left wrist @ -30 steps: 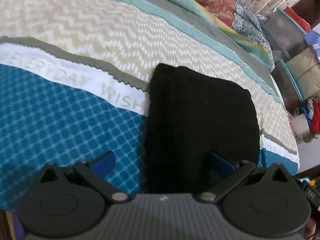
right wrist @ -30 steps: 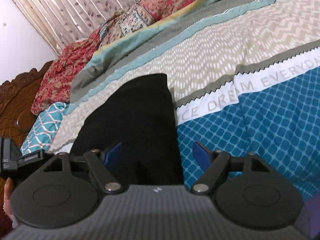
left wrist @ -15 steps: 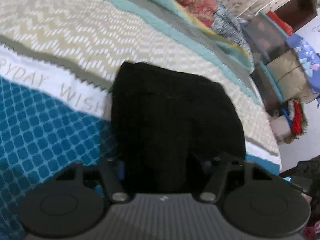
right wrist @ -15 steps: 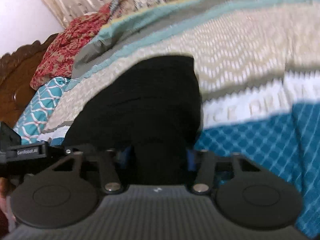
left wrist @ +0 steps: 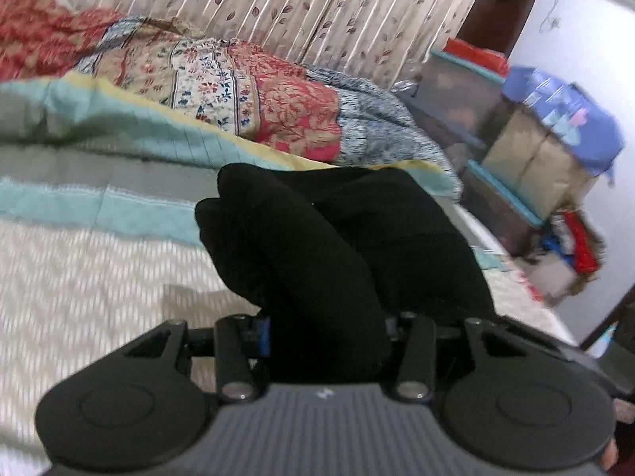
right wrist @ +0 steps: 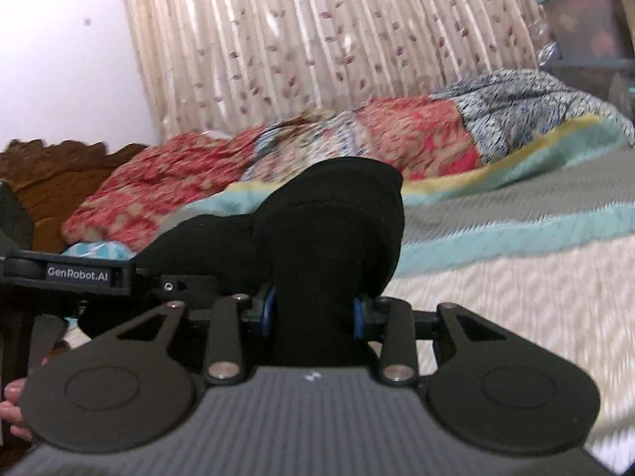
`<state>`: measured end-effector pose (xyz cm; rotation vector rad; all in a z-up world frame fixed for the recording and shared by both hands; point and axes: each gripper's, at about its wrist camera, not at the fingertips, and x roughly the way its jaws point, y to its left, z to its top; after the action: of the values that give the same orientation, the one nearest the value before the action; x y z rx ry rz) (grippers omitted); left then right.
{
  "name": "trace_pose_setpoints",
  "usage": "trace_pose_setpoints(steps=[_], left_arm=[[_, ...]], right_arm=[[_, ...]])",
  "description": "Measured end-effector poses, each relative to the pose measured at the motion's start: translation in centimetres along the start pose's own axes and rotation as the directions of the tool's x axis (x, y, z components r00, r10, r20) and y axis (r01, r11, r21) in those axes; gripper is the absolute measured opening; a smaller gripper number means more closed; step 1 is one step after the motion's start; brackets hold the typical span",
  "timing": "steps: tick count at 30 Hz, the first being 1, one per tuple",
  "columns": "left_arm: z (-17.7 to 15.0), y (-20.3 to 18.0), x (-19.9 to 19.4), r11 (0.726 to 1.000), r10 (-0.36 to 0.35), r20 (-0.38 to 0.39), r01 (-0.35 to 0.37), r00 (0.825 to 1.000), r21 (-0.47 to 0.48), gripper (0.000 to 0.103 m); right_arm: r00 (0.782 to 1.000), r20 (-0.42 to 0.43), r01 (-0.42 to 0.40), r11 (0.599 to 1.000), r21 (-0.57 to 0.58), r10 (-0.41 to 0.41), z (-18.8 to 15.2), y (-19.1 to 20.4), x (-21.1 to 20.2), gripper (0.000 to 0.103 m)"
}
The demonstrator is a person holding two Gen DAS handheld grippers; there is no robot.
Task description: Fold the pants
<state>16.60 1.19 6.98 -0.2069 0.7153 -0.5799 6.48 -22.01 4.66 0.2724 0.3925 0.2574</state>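
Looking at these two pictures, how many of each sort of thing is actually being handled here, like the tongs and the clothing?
Tongs: 2, the left tongs and the right tongs, each clamped on the cloth
Black pants: 1, bunched and lifted off the bedspread
Bedspread: 1
Total: 4

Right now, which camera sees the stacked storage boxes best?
The left wrist view. The storage boxes stand whole there, right of the black pants. The right wrist view shows only a corner of them at its top right edge.
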Motion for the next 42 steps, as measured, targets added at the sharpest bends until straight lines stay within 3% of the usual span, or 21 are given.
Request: trace_pose_setpoints(steps=[5, 7, 8, 9, 10, 12, 14, 17, 20, 27, 34, 37, 42], left_arm=[[0.6, 1.5, 8.3, 0.993, 0.108, -0.082, -0.112, 0.991, -0.037, 0.046], [-0.4, 2.7, 11.1, 0.976, 0.207, -0.161, -0.216, 0.965, -0.039, 0.054], [-1.0, 3.1, 12.2, 0.961, 0.260, -0.199, -0.272, 0.945, -0.037, 0.060], [-1.5, 3.3, 12.5, 0.954, 0.283, -0.195, -0.297, 0.939, -0.044, 0.072], [-1.7, 3.2, 12.3, 0.951, 0.292, -0.181, -0.306, 0.939, -0.051, 0.076], [-1.6, 2.4, 11.2, 0.946, 0.314, -0.171, -0.324, 0.934, -0.031, 0.076], [-1.5, 1.4, 9.9, 0.932, 0.359, -0.169, -0.364, 0.918, 0.004, 0.076], [-1.3, 0.2, 7.7, 0.913, 0.406, -0.158, -0.405, 0.900, 0.041, 0.077], [-2.0, -1.0, 5.0, 0.892, 0.452, -0.147, -0.449, 0.880, 0.055, 0.083], [-5.8, -2.8, -0.6, 0.888, 0.459, -0.167, -0.455, 0.873, 0.063, 0.087], [-9.7, -3.5, -4.4, 0.876, 0.481, -0.193, -0.477, 0.855, 0.070, 0.090], [-10.7, -3.9, -5.8, 0.871, 0.491, -0.173, -0.485, 0.854, 0.078, 0.102], [-11.7, -4.9, -7.7, 0.859, 0.511, -0.141, -0.501, 0.848, 0.103, 0.103]], right_arm=[[0.995, -0.056, 0.080, 0.997, 0.013, -0.079, -0.3, -3.8, 7.1, 0.038], [0.984, -0.138, 0.115, 0.993, 0.015, -0.112, -1.5, -4.6, 9.8, 0.039], [0.970, -0.201, 0.141, 0.990, 0.014, -0.135, -2.2, -5.1, 11.0, 0.043], [0.946, -0.264, 0.197, 0.980, -0.001, -0.190, -3.1, -5.6, 12.3, 0.054], [0.937, -0.277, 0.222, 0.975, 0.010, -0.211, -3.6, -5.9, 12.4, 0.058], [0.947, -0.261, 0.213, 0.975, 0.070, -0.188, -3.5, -6.5, 11.3, 0.062], [0.944, -0.262, 0.221, 0.974, 0.051, -0.200, -3.1, -6.1, 9.8, 0.062], [0.947, -0.194, 0.261, 0.965, 0.004, -0.255, -2.7, -4.8, 6.8, 0.065], [0.955, -0.163, 0.257, 0.965, 0.049, -0.246, -2.8, -4.4, 3.7, 0.068], [0.963, -0.181, 0.226, 0.962, 0.155, -0.198, -5.2, -2.4, -1.4, 0.071], [0.953, -0.246, 0.223, 0.956, 0.188, -0.174, -7.7, -0.2, -4.6, 0.072], [0.949, -0.268, 0.223, 0.955, 0.194, -0.167, -8.6, 0.7, -5.6, 0.074], [0.946, -0.290, 0.214, 0.953, 0.216, -0.146, -9.3, 1.5, -6.6, 0.076]])
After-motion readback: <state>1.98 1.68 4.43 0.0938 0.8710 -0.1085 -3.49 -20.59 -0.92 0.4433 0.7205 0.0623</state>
